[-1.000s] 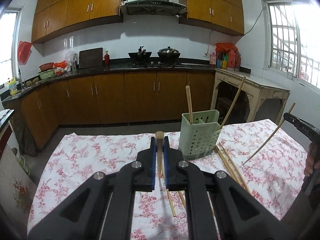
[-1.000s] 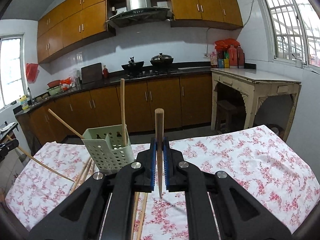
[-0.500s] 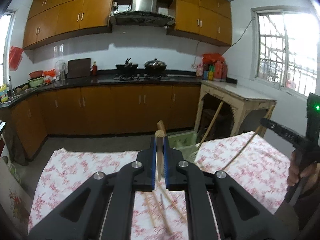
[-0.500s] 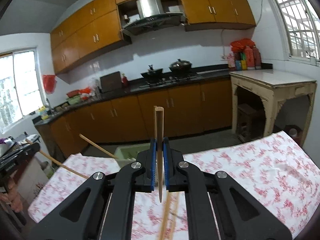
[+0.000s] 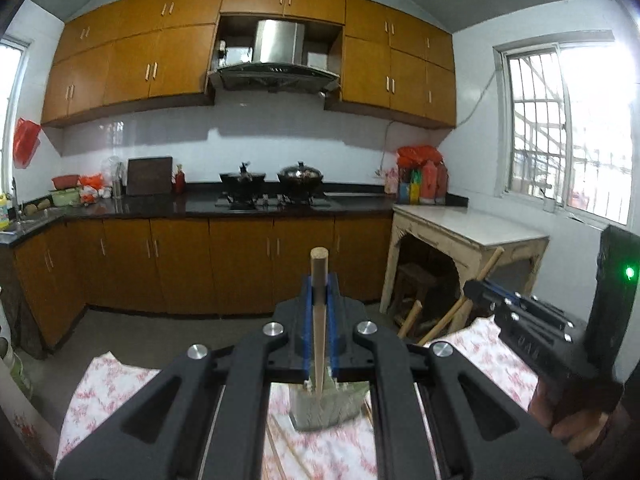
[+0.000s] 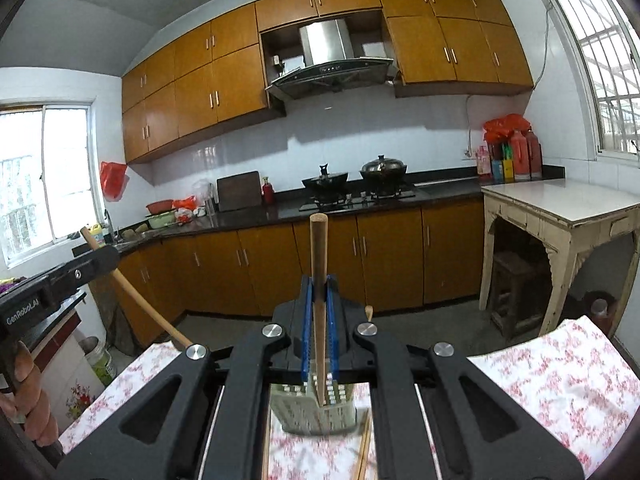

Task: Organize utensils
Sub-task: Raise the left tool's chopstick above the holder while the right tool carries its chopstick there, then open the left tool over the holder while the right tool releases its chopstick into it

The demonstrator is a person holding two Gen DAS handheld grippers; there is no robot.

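My left gripper [image 5: 319,292] is shut on a wooden chopstick [image 5: 319,320] held upright, its lower tip over the pale green slotted utensil holder [image 5: 324,408] on the floral tablecloth. My right gripper [image 6: 319,292] is shut on another wooden chopstick [image 6: 320,300], its tip at the holder's [image 6: 312,412] top. In the left wrist view the right gripper [image 5: 532,328] shows at the right with its chopstick [image 5: 472,300]. In the right wrist view the left gripper [image 6: 52,284] shows at the left with its chopstick [image 6: 132,292].
Loose chopsticks [image 6: 364,444] lie on the tablecloth [image 6: 560,380] beside the holder. Beyond the table are brown kitchen cabinets [image 5: 240,264], a stove with pots [image 5: 272,184] and a white side table [image 5: 464,236] at the right.
Both grippers have risen and come in over the holder, which now sits close below the jaws. Each chopstick tip has come down to the holder's top.
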